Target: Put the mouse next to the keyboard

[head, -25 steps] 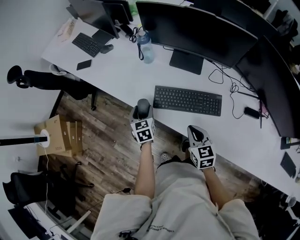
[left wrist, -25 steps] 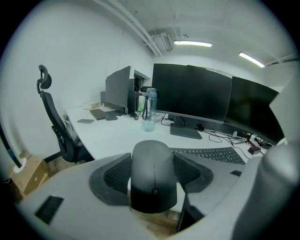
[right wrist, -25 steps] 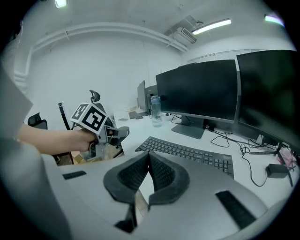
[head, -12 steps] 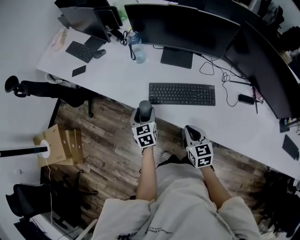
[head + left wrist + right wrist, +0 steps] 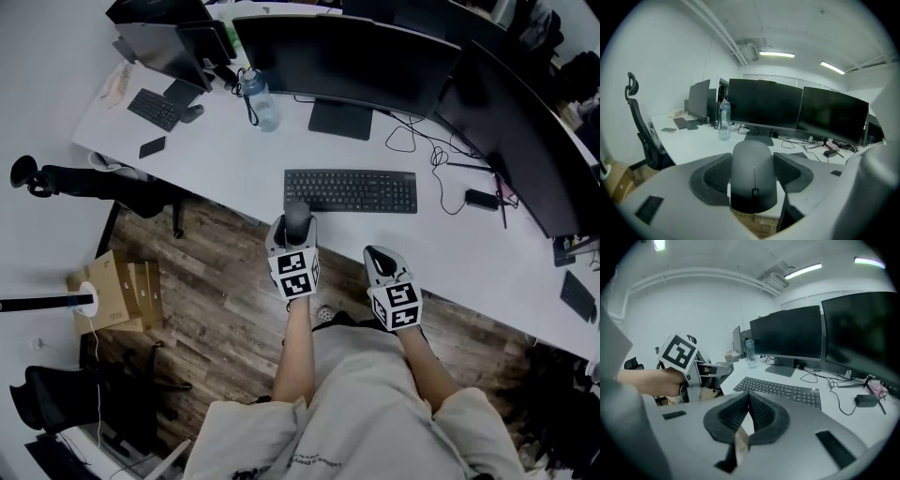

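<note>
The left claw (image 5: pixel 296 229) grips the light, hard, probably slippery mouse (image 5: pixel 753 176) by its sides at the tabletop's (image 5: pixel 225 159) front edge. The right claw (image 5: pixel 747 414) is closed and empty.

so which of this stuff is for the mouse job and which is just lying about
Job: grey rounded computer mouse, clamped in left gripper; long black keyboard.
Lying about: clear plastic water bottle; small black keyboard; flat dark phone; brown cardboard box.

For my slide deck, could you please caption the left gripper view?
Left gripper holds a grey mouse, facing a white desk with dark monitors and a water bottle.
</note>
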The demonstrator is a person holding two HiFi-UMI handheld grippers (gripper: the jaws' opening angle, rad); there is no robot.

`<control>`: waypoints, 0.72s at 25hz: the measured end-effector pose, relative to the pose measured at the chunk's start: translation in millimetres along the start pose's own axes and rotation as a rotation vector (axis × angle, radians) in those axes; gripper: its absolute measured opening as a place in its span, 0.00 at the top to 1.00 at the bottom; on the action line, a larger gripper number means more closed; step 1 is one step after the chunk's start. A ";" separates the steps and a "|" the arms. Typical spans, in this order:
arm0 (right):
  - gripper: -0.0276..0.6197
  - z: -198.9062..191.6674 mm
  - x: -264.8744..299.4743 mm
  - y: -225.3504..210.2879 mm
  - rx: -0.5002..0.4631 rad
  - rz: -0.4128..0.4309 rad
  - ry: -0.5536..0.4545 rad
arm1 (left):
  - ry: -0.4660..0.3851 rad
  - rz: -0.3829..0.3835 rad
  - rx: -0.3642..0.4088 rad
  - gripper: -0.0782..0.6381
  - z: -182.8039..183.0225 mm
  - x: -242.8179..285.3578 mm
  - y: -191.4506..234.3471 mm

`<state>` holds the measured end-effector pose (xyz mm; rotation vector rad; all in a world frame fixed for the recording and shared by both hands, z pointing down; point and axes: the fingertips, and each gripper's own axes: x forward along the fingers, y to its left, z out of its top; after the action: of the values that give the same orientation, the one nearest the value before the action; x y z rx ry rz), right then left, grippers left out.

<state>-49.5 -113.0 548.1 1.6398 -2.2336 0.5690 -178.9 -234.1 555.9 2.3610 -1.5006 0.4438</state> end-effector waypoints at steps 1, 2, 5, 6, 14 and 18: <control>0.95 2.5 -2.4 -7.0 0.002 0.000 -0.006 | 0.000 -0.001 0.002 0.49 1.4 1.3 -6.9; 0.95 4.5 -5.2 -14.5 0.005 -0.002 -0.010 | -0.001 -0.002 0.004 0.49 2.6 3.0 -14.2; 0.95 6.6 -14.0 -37.5 0.016 -0.009 -0.017 | 0.003 -0.007 0.006 0.49 5.6 10.4 -37.4; 0.95 6.5 -17.2 -45.2 0.020 -0.011 -0.019 | 0.005 -0.011 0.009 0.49 6.3 13.1 -45.8; 0.95 6.4 -43.0 -108.8 0.050 -0.044 -0.036 | 0.015 -0.047 0.046 0.49 12.4 38.2 -111.1; 0.95 3.5 -54.5 -139.2 0.073 -0.066 -0.041 | 0.031 -0.067 0.059 0.49 11.9 52.0 -140.3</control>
<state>99.6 -106.3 537.7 1.7695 -2.2016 0.6127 -29.1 -224.6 554.0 2.4303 -1.4091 0.5125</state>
